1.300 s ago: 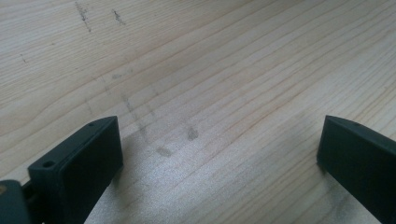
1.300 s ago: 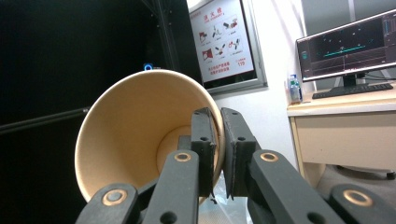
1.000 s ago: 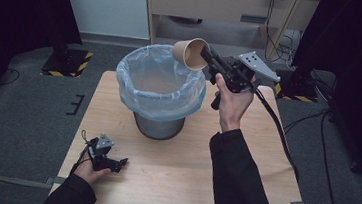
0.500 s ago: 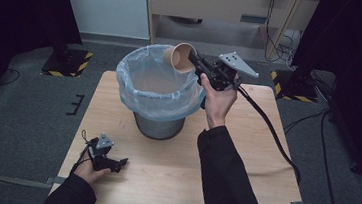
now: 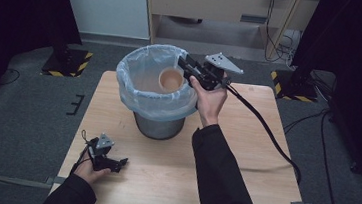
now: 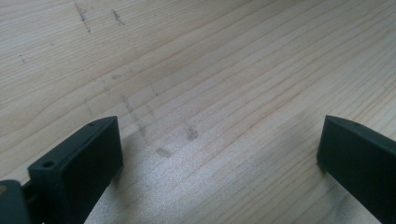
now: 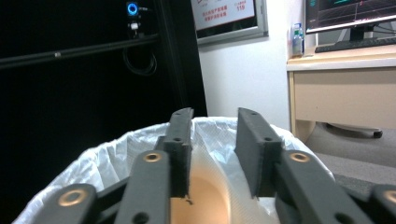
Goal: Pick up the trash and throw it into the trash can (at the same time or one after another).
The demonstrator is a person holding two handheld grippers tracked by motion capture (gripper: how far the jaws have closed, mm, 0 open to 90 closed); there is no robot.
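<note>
The bench (image 5: 241, 188) carries a metal bin (image 5: 159, 126) with its pale plastic liner (image 5: 135, 85) folded over the rim. Over the bin's mouth hangs the right hand-held gripper (image 5: 188, 68); its jaws look parted, the paper cup (image 5: 170, 80) inside the liner, just beside them. That cup reads as light and crushable: a soft pinch on the rim suits it. Near the bench's front edge, the left hand-held gripper (image 5: 112, 164) rests spread wide, pinching nothing.

tan cup (image 5: 170, 80), pale blue liner (image 5: 142, 95)
</note>
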